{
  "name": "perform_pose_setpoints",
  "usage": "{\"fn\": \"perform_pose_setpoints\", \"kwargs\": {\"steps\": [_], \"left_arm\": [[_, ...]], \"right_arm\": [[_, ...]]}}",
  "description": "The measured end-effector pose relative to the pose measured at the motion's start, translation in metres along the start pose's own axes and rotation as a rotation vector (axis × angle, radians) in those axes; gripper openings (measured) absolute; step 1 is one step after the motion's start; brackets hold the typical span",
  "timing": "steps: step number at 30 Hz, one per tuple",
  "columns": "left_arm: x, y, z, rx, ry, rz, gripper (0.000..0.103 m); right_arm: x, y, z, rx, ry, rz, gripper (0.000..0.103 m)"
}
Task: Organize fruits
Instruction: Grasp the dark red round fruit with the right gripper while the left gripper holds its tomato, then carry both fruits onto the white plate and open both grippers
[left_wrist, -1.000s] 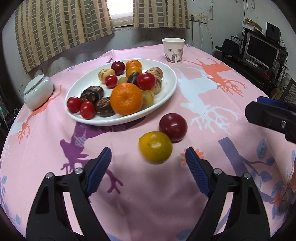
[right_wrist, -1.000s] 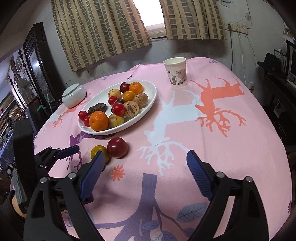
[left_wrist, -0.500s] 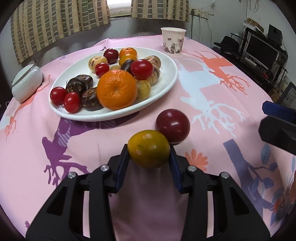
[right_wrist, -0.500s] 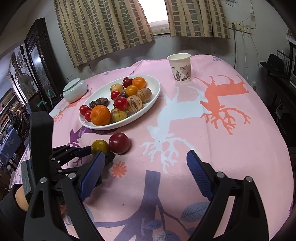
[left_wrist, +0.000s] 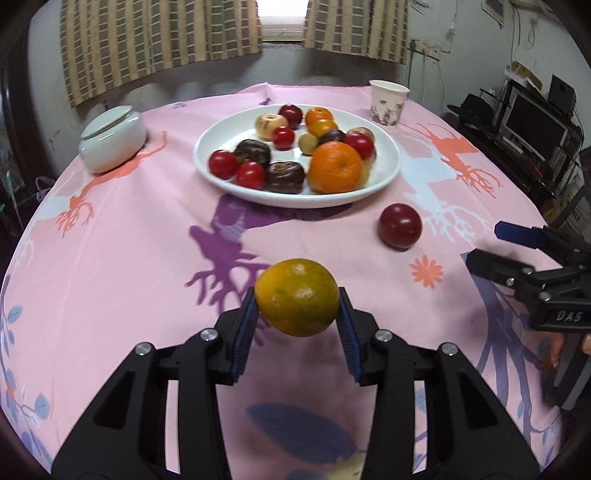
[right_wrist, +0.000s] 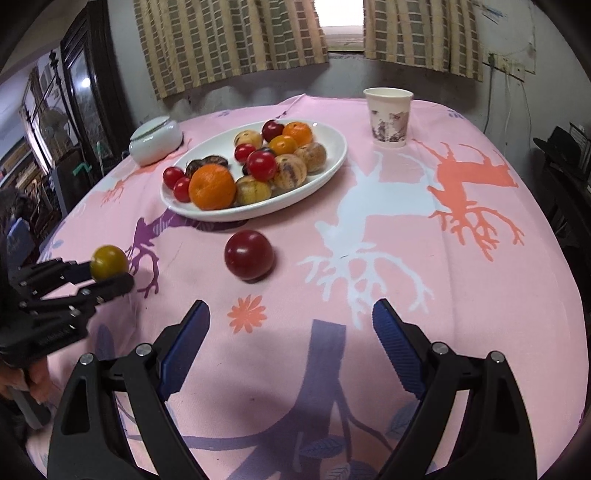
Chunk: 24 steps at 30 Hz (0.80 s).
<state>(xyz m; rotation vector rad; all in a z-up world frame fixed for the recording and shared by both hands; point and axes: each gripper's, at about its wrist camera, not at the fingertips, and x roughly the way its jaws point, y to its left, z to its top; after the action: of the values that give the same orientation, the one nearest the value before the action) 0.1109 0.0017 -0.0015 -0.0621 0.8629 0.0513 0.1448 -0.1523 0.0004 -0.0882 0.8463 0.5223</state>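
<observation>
The left gripper (left_wrist: 297, 314) is clamped on a yellow-green citrus (left_wrist: 296, 297) lifted off the pink tablecloth (left_wrist: 147, 258), while the right gripper (right_wrist: 291, 350), lettered "DAS", gapes empty before the dark red plum (right_wrist: 249, 254).

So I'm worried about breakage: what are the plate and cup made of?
The plate looks like glazed white ceramic: glossy and thick-rimmed. The cup looks like printed paper: matte, thin rolled rim. Neither is certain from looks alone.

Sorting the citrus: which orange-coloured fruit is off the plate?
The greenish-yellow orange clamped in the left hand-held gripper; the others sit on the white plate.
</observation>
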Motion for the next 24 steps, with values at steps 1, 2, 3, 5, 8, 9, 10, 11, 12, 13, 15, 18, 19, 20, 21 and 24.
{"fn": "perform_pose_setpoints", "kwargs": {"steps": [1,2,3,5,8,9,10,11,12,13,15,18,19,20,21,24], "left_arm": [[-0.002,0.004,-0.002,-0.012,-0.005,-0.001,0.042],[-0.003,0.008,-0.003,-0.022,-0.012,0.002,0.042],[-0.004,0.009,-0.004,-0.023,-0.019,0.007,0.042],[-0.007,0.012,-0.005,-0.018,-0.031,0.017,0.042],[-0.010,0.013,-0.005,-0.014,-0.033,-0.006,0.042],[-0.011,0.013,-0.006,-0.014,-0.036,-0.016,0.042],[-0.013,0.013,-0.006,-0.010,-0.038,-0.022,0.042],[-0.014,0.013,-0.006,-0.005,-0.039,-0.027,0.042],[-0.015,0.013,-0.006,-0.008,-0.036,-0.034,0.042],[-0.015,0.014,-0.006,-0.014,-0.034,-0.046,0.042],[-0.016,0.018,-0.006,-0.032,-0.034,-0.062,0.042],[-0.015,0.022,-0.005,-0.050,-0.030,-0.062,0.042],[-0.015,0.023,-0.005,-0.057,-0.027,-0.064,0.042],[-0.015,0.024,-0.005,-0.061,-0.025,-0.064,0.042],[-0.014,0.024,-0.005,-0.062,-0.024,-0.063,0.042],[-0.012,0.022,-0.006,-0.051,-0.019,-0.058,0.042]], "right_arm": [[0.002,0.005,0.000,-0.017,0.005,-0.003,0.090],[0.003,0.009,0.000,-0.031,0.007,-0.007,0.090],[0.005,0.014,0.001,-0.047,0.008,-0.009,0.090],[0.009,0.026,0.002,-0.085,0.016,-0.013,0.090],[0.022,0.040,0.007,-0.122,0.042,-0.002,0.090],[0.026,0.042,0.010,-0.120,0.050,0.001,0.090],[0.031,0.045,0.014,-0.118,0.058,-0.005,0.090],[0.036,0.048,0.019,-0.120,0.066,-0.015,0.089],[0.042,0.052,0.023,-0.130,0.076,-0.020,0.086],[0.048,0.055,0.026,-0.136,0.089,-0.025,0.082],[0.057,0.058,0.031,-0.131,0.109,-0.053,0.075],[0.067,0.062,0.034,-0.132,0.121,-0.077,0.073],[0.069,0.063,0.035,-0.136,0.120,-0.085,0.073],[0.070,0.063,0.035,-0.139,0.118,-0.094,0.072],[0.070,0.062,0.034,-0.138,0.117,-0.105,0.067],[0.069,0.055,0.034,-0.127,0.110,-0.120,0.051]]}}
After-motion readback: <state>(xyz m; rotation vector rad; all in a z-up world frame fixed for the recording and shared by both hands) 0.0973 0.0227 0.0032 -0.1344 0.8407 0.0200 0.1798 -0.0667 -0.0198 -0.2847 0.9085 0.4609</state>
